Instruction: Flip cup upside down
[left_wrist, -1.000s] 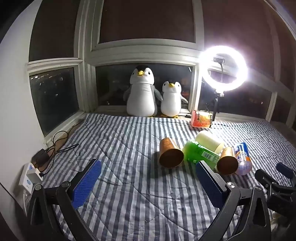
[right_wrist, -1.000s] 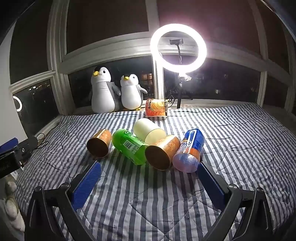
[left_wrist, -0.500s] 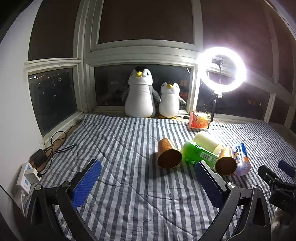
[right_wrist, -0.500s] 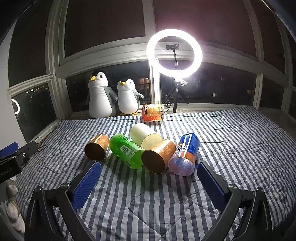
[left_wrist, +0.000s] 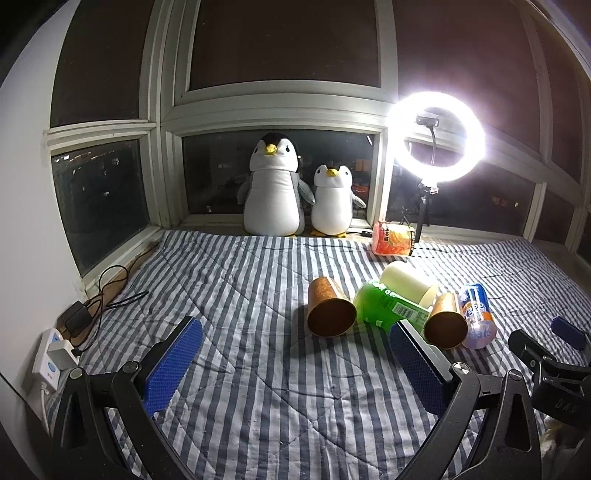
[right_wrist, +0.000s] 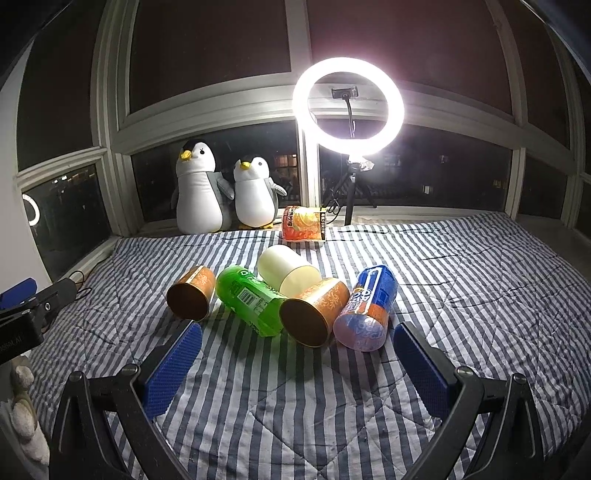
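Observation:
Several cups lie on their sides on the striped blanket (left_wrist: 258, 387). A gold-brown cup (left_wrist: 328, 312) (right_wrist: 192, 297) lies leftmost, mouth toward me. Beside it lie a green cup (left_wrist: 388, 304) (right_wrist: 251, 299), a cream cup (left_wrist: 408, 284) (right_wrist: 288, 271), a second gold cup (left_wrist: 445, 325) (right_wrist: 314, 312) and a blue-orange cup (left_wrist: 476, 315) (right_wrist: 369, 312). My left gripper (left_wrist: 295, 354) is open and empty, short of the leftmost gold cup. My right gripper (right_wrist: 297, 358) is open and empty, short of the second gold cup.
Two plush penguins (left_wrist: 273, 192) (right_wrist: 255, 194) and an orange cup (left_wrist: 391, 238) (right_wrist: 304, 223) stand by the window sill. A ring light (left_wrist: 436, 144) (right_wrist: 349, 107) on a tripod shines at the back. A power strip and cables (left_wrist: 55, 354) lie at the left edge.
Both grippers have drawn back and risen slightly; the cups appear a little farther away. Nothing on the blanket has moved.

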